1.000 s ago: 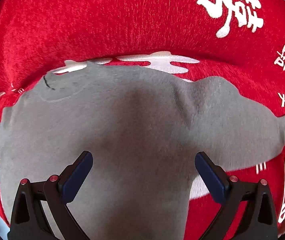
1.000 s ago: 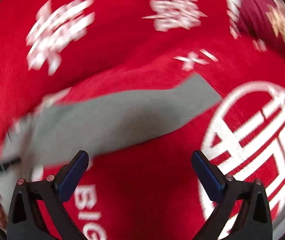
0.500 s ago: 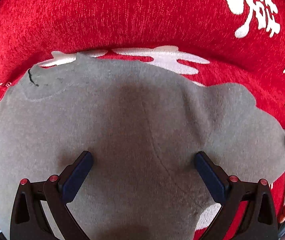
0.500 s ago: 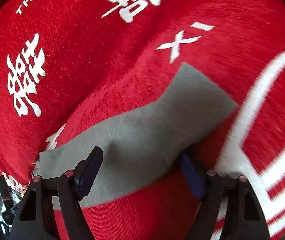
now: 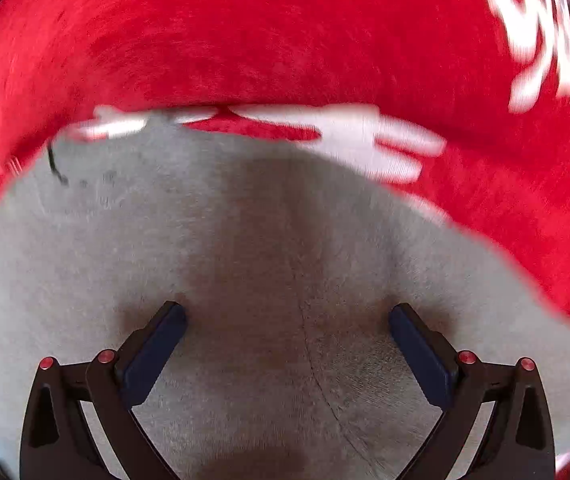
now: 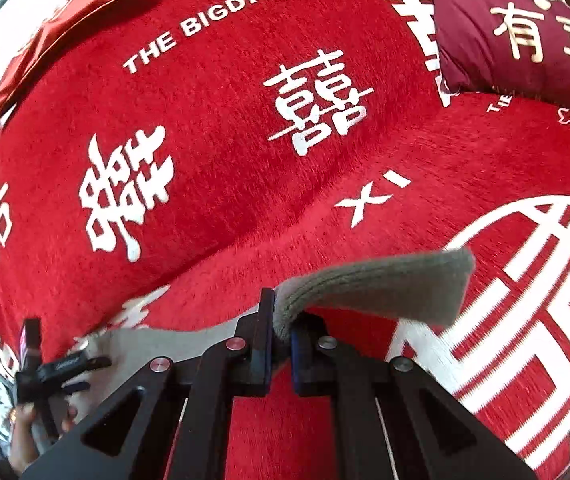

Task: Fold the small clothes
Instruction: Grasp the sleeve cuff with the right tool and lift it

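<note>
Jaws of the right gripper (image 6: 281, 340) are squeezed tight on an edge of the grey cloth (image 6: 381, 288). The cloth sticks out past the jaws and is lifted up off the red blanket (image 6: 221, 128). Its free end hangs over a big white round sign (image 6: 541, 280) on the blanket.

Jaws of the left gripper (image 5: 287, 344) are wide apart with nothing between them. They sit low over the grey cloth (image 5: 245, 264), which lies flat here and fills most of the left wrist view. A thin seam line runs down the cloth between the two blue pads (image 5: 153, 356). A small dark mark (image 5: 55, 164) is near the far left corner of the cloth.

Past the cloth is the red blanket (image 5: 269, 40) with white letters on it. In the right wrist view, it says THE BIGDAY (image 6: 201, 28). A dark red pillow (image 6: 521, 28) with pale letters lies beyond the cloth, well apart from it. The left gripper (image 6: 49, 372) shows low at the left edge, held in a hand (image 6: 25, 424).
</note>
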Available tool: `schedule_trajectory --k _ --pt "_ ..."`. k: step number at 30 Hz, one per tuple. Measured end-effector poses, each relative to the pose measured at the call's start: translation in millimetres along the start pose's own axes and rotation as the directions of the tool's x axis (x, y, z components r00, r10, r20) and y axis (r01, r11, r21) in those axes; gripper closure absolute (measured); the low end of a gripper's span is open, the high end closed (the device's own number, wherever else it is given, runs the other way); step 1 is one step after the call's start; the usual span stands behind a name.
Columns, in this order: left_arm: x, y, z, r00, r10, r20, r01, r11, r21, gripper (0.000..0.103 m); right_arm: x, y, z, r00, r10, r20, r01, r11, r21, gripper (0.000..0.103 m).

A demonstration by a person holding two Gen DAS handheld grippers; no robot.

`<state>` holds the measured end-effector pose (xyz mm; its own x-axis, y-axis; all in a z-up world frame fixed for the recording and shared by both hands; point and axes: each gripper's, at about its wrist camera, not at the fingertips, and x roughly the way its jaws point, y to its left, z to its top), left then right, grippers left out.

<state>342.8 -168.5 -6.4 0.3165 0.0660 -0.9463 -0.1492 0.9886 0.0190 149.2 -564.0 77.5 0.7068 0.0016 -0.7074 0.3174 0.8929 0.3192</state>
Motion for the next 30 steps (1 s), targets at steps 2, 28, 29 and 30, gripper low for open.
schedule_trajectory --k 2,28,29,30 --pt "-4.8 -11.4 -0.2 0.999 0.012 0.033 -0.014 0.999 0.048 0.0 12.9 -5.3 -3.6 0.999 -0.022 -0.048 0.022 1.0 -0.003 0.096" --pt "-59.5 209.6 -48.9 0.972 -0.213 0.102 0.231 0.947 -0.224 0.0 -48.2 297.5 -37.2 0.988 0.147 0.057 -0.096 0.85 -0.518 0.095" --pt "-57.8 217.2 -50.2 0.971 -0.211 0.116 0.234 0.941 -0.246 0.0 -44.6 321.7 -50.8 0.987 0.155 0.045 -0.104 0.824 -0.557 0.095" --pt "-59.7 237.6 -52.9 0.97 -0.208 0.128 0.236 0.932 -0.275 0.0 -39.4 346.5 -67.4 0.987 0.159 0.03 -0.11 0.793 -0.599 0.095"
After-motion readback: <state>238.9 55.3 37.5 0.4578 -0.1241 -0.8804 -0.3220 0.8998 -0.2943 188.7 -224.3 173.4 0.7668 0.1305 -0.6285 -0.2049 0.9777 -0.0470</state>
